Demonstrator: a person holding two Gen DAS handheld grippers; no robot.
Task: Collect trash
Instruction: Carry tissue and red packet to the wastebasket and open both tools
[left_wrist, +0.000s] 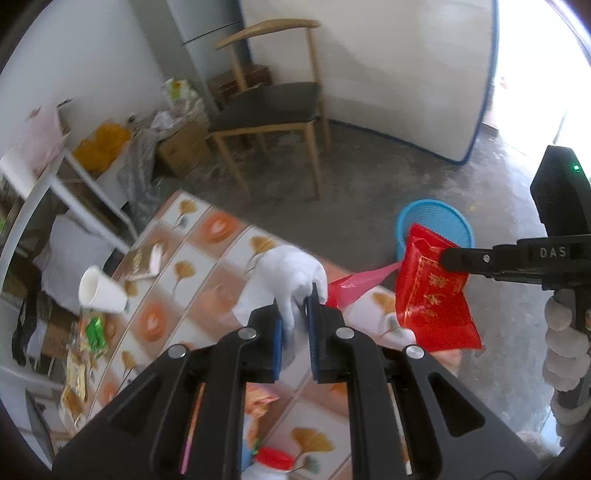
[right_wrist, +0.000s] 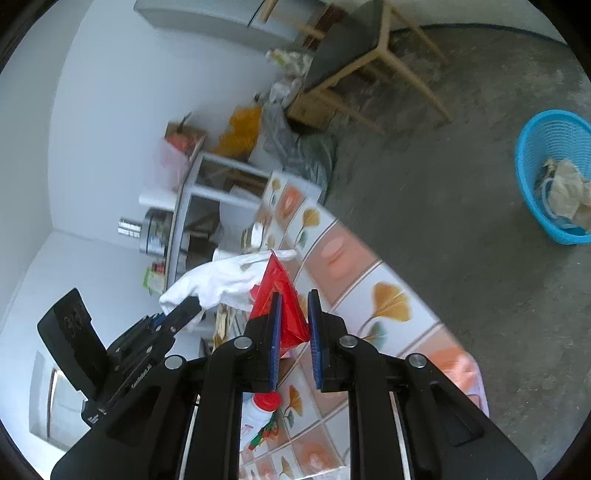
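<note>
My left gripper (left_wrist: 297, 323) is shut on a white glove (left_wrist: 291, 275) and holds it above the patterned table (left_wrist: 207, 295). The glove (right_wrist: 221, 280) also shows in the right wrist view, hanging from the left gripper. My right gripper (right_wrist: 295, 325) holds a red snack wrapper (right_wrist: 282, 299) against its left pad; the jaws stand partly apart. In the left wrist view the wrapper (left_wrist: 432, 295) hangs from the right gripper's fingers (left_wrist: 465, 258) near the table's edge. A blue trash basket (right_wrist: 554, 173) with crumpled waste stands on the floor; it also shows in the left wrist view (left_wrist: 436, 225).
A tipped white paper cup (left_wrist: 101, 291), a green wrapper (left_wrist: 94, 332) and other packets lie on the table. A white bottle with a red cap (right_wrist: 260, 410) lies below my grippers. A wooden chair (left_wrist: 273, 107), boxes and a white shelf (left_wrist: 66, 184) stand behind.
</note>
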